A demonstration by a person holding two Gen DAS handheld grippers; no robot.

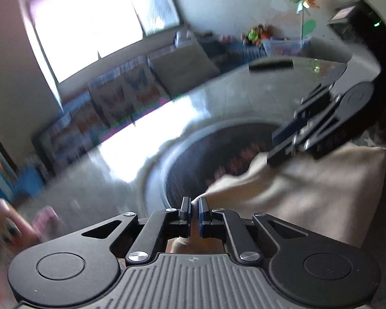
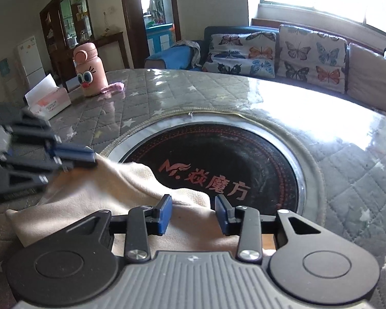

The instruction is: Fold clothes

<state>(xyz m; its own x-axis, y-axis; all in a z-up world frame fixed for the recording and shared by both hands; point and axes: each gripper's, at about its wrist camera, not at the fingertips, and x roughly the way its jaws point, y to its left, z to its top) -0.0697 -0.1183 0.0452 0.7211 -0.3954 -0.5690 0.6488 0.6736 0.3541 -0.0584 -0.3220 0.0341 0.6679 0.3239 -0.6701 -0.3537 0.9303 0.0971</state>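
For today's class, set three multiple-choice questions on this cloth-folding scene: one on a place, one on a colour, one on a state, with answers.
1. Where does the pink bottle stand?
A. on the sofa
B. on the quilted table, beside the tissue box
C. in the black round inset

2. What colour is the cloth?
A. cream
B. green
C. red

3. How is the right gripper?
A. shut on the cloth
B. shut on the bottle
C. open

Answers:
1 B: it stands on the tabletop next to the box.
2 A: the fabric is pale cream.
3 C: its blue pads stand apart over the cloth, while the left gripper pinches a corner.
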